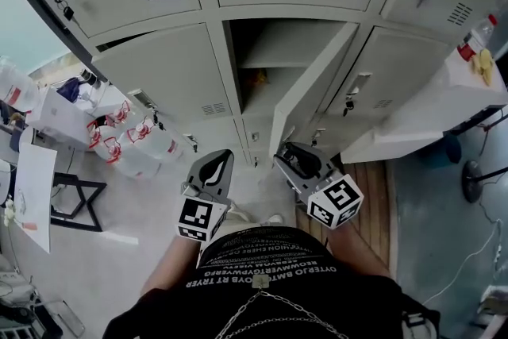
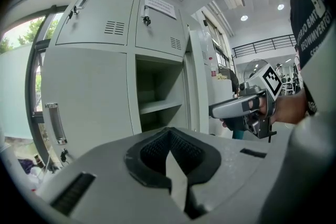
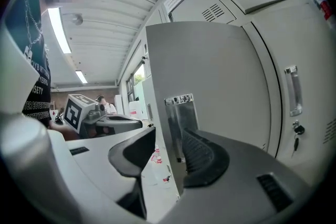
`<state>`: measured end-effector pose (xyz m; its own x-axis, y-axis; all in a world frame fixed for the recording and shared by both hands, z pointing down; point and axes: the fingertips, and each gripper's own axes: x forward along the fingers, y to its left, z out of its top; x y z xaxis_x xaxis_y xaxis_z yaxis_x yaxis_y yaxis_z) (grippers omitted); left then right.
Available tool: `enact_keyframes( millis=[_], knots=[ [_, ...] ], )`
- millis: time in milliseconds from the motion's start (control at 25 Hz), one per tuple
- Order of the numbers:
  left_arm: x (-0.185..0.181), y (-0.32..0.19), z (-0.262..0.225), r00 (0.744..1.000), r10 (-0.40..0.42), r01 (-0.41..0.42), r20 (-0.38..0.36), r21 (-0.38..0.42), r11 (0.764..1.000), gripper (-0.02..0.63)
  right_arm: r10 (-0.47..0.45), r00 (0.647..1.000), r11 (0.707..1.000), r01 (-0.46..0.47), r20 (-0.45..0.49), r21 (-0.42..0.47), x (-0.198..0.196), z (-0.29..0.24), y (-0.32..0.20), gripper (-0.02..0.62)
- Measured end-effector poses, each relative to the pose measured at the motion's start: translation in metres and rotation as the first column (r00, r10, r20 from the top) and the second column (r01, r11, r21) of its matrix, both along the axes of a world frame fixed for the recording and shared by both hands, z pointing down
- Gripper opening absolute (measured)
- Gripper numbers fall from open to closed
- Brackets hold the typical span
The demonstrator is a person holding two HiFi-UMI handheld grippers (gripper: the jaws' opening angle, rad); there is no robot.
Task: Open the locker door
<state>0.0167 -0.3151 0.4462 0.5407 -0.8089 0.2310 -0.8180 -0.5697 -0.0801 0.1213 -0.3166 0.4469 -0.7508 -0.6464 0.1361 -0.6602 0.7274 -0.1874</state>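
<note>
Far left in head view: bank of pale grey sheet-metal lockers (image 1: 171, 67), closed on this side, keys hanging from a few locks.

Next along, low in frame: left gripper (image 1: 222, 159), jaws together tip to tip, nothing held, well apart from any door, pointed toward the bank.

Centre: open compartment (image 1: 274, 52) with one shelf inside, dim below it.

Just right of that: the task's pale grey steel locker door (image 1: 313, 91), swung well out from the bank, hinged on its right side, free edge toward the person. Judged largely opened already.

At that free edge: right gripper (image 3: 169, 138), jaws spread wide, straddling the door's edge and its bright metal latch plate (image 3: 181, 113). Daylight visible between left pad and door, so no clamp; right pad close to the outer face, contact not certain.

Far right in right gripper view: neighbouring closed locker with chrome pull handle (image 3: 292, 89).

Handling, as judgement: thin sheet, light, stiff, free-swinging on hinges; painted faces smooth, likely slippery under pads. Best taken at the free edge near the latch plate, pinched lightly, or simply pushed on the inner face.
</note>
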Motion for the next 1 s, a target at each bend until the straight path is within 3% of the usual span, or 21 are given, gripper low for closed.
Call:
enact_keyframes(
  millis=[80,200,280,560,720,1000],
  knots=[
    [-0.001,0.003,-0.002,1.0,0.007,-0.007,-0.001,0.004,1.0,-0.006,0.01,1.0,1.0,-0.01,-0.013,0.004,-0.002,-0.002,0.002,0.186],
    [-0.008,0.008,-0.001,1.0,0.017,-0.017,0.0,-0.003,1.0,-0.006,0.065,0.997,0.998,-0.066,-0.047,-0.022,-0.003,0.002,-0.003,0.195],
    [-0.014,0.011,-0.002,1.0,0.027,-0.027,-0.003,-0.006,1.0,-0.006,0.101,0.992,0.994,-0.104,-0.07,-0.043,-0.003,0.006,-0.007,0.135],
    [-0.065,0.033,-0.002,0.999,0.042,-0.043,0.018,0.003,0.999,-0.006,0.199,0.973,0.979,-0.201,-0.119,-0.009,-0.007,0.006,-0.011,0.126],
    [-0.092,0.047,0.003,0.999,0.052,-0.052,-0.008,-0.011,0.999,-0.006,0.248,0.959,0.968,-0.249,-0.14,0.008,-0.002,0.006,-0.005,0.128],
    [-0.083,0.073,0.005,0.992,0.128,-0.128,-0.009,-0.009,0.992,-0.006,0.319,0.934,0.947,-0.321,-0.157,0.015,0.029,0.007,0.014,0.14]
  ],
)
